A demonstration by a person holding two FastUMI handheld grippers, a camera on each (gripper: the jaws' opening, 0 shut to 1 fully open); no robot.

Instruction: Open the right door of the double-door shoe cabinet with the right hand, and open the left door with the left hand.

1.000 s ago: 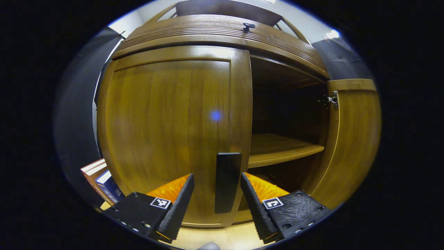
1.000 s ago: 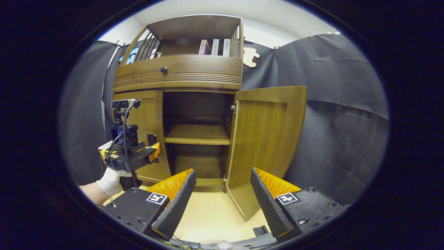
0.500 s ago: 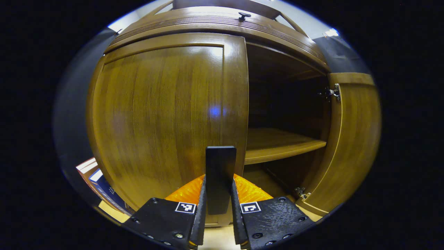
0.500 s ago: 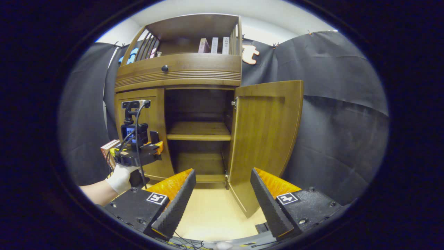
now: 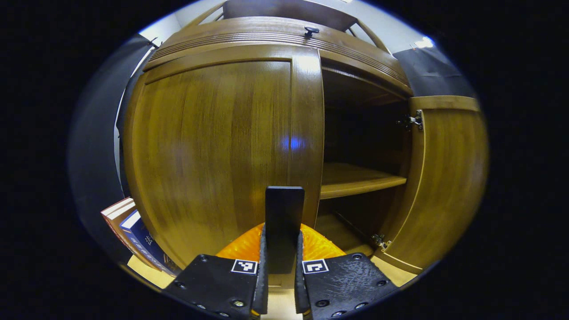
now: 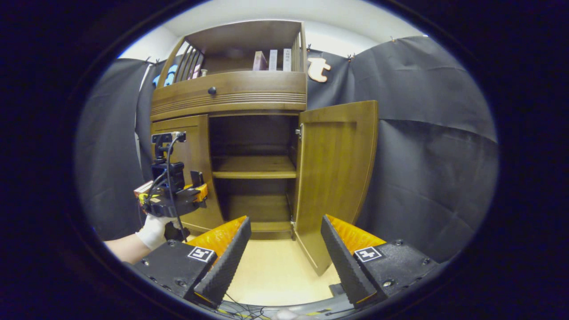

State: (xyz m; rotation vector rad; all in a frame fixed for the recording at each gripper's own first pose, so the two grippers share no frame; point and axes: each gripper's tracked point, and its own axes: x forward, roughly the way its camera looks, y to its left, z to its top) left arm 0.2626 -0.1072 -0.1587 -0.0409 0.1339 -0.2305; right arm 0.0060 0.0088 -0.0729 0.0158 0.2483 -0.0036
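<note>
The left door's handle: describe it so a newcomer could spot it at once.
Start at the wooden shoe cabinet against the black cloth. Its right door hangs wide open, baring a shelf; the left door is shut. The handle is the flat dark upright bar low on that door's inner edge, by the opening, pinched by the left gripper. It is the only dark piece on that plain wood panel.

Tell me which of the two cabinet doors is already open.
The right door, swung out on its hinges. The left door sits closed, its handle gripped.
</note>
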